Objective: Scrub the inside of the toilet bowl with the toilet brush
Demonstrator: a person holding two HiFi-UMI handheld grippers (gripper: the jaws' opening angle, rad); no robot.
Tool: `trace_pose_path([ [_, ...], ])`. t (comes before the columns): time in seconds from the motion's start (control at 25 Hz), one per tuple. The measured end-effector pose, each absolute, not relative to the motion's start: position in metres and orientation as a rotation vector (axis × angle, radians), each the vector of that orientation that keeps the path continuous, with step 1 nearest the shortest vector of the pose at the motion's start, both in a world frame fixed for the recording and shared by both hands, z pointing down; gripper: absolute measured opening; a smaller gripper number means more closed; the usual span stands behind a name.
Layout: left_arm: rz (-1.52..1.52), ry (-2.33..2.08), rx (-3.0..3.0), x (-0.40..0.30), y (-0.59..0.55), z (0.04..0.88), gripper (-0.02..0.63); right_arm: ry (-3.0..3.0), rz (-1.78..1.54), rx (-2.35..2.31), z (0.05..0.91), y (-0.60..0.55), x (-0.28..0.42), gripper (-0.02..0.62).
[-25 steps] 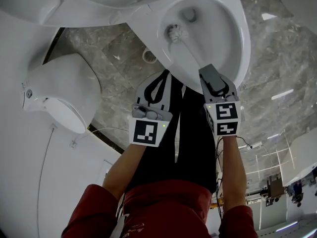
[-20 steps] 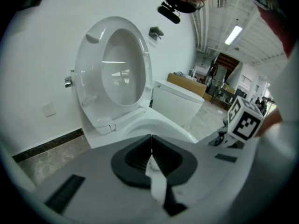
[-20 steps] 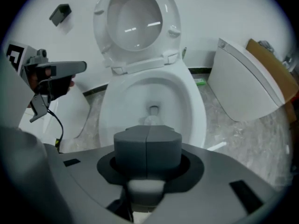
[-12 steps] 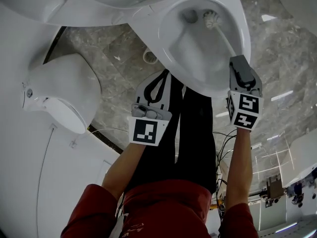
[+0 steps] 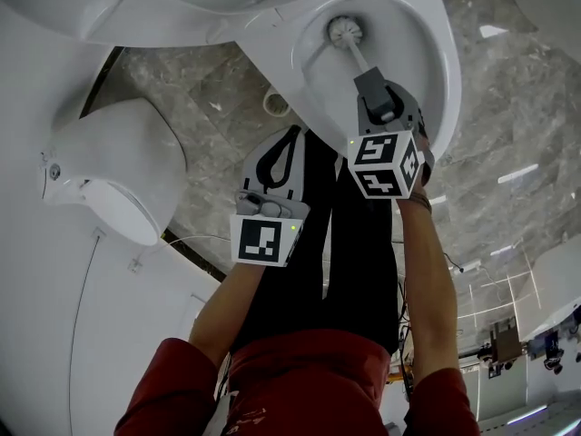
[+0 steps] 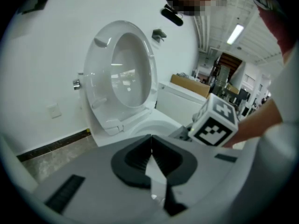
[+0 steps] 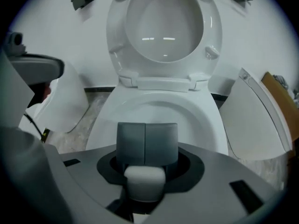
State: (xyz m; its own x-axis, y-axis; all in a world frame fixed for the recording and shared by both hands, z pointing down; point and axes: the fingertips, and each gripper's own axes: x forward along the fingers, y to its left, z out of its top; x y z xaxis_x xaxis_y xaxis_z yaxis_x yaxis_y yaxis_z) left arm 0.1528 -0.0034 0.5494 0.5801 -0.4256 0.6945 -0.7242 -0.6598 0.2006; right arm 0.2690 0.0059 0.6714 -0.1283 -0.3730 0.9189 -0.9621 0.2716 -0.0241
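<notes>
**A:** How far along are we with the scrubbing?

**B:** Midway, we'd judge. Our right gripper (image 5: 374, 87) is clamped on the handle of the toilet brush (image 5: 343, 31). From the right gripper view, the white end of the handle sits squeezed between the pads. The bristle head is down inside the toilet bowl (image 5: 445, 62), at the end nearest the hinge.

**A:** Is it pressing on the porcelain?

**B:** We can't tell from here. It's deep in the bowl, but whether it actually touches isn't clear.

**A:** And our other hand?

**B:** The left gripper (image 5: 289, 139) has its jaws pressed together on nothing. It hangs outside the bowl, off its front edge, and takes no part.

**A:** So what's done?

**B:** The seat and lid (image 7: 163, 27) are up and the brush is in hand and in the bowl. We see no dirt or foam, so we can't say how much wall is clean. We'd guess the side walls, the front and the rim are left.
</notes>
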Motion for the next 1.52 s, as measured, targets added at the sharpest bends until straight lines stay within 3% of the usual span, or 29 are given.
trace_pose_path([
  [0.4, 0.863, -0.871, 2.346, 0.165, 0.004, 0.551, -0.002, -1.502, 0.912, 1.192, 0.629, 0.147, 0.328, 0.152],
  [0.64, 0.864, -0.867, 2.352, 0.169, 0.002, 0.551, 0.0, -1.411, 0.941, 1.474, 0.613, 0.122, 0.379, 0.15],
  [0.92, 0.872, -0.877, 2.355, 0.161, 0.0, 0.551, 0.0, -1.643, 0.945, 1.583, 0.638, -0.001, 0.332, 0.152],
  [1.12, 0.88, -0.893, 2.357, 0.154, -0.001, 0.55, 0.0, -1.726, 0.933, 1.361, 0.656, 0.014, 0.269, 0.152],
  [1.52, 0.814, -0.869, 2.407, 0.167, -0.008, 0.513, 0.0, -1.45, 1.11, 1.285, 0.646, 0.143, 0.33, 0.15],
])
